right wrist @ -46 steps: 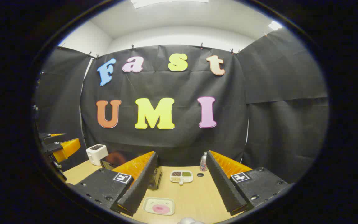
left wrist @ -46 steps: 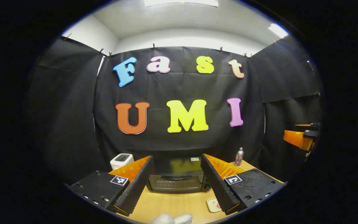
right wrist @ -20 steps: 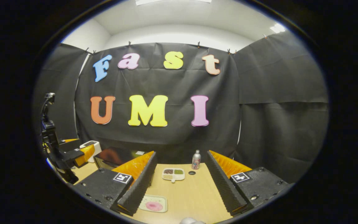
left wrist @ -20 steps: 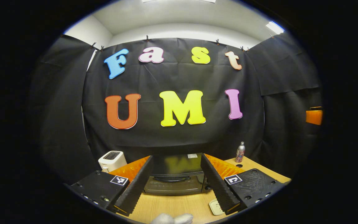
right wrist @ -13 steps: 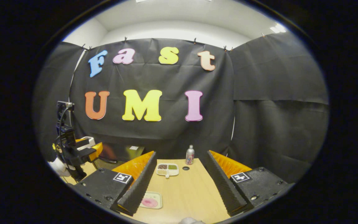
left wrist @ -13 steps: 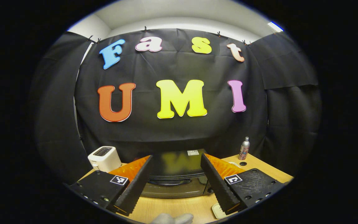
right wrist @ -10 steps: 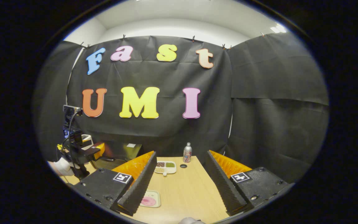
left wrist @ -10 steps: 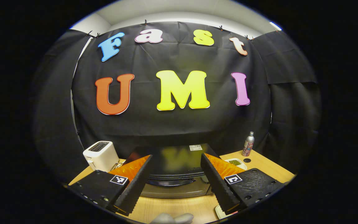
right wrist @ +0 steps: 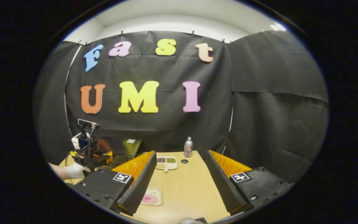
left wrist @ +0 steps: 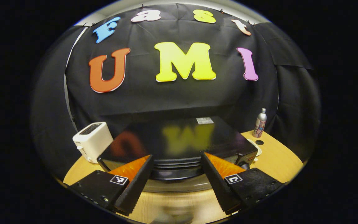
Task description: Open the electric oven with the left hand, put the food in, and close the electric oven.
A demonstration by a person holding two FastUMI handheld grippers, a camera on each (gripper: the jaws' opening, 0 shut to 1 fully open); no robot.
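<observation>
Both jaws of your left hand-held gripper [left wrist: 176, 183] stand apart, straddling the closed electric oven [left wrist: 179, 146] front to catch its handle. Your right hand-held gripper [right wrist: 179, 183], also apart, waits above the food [right wrist: 150, 199] on the desk [right wrist: 188, 189].

Both grippers are held level with fingers spread wide: the left gripper [left wrist: 176, 183] and the right gripper [right wrist: 179, 183]; a white-gloved hand [right wrist: 73, 170] grips the left one.

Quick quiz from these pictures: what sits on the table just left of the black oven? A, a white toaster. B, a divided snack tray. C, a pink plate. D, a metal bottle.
A: in the left gripper view the white toaster stands just left of the black oven; the metal bottle is off to its right.
</observation>
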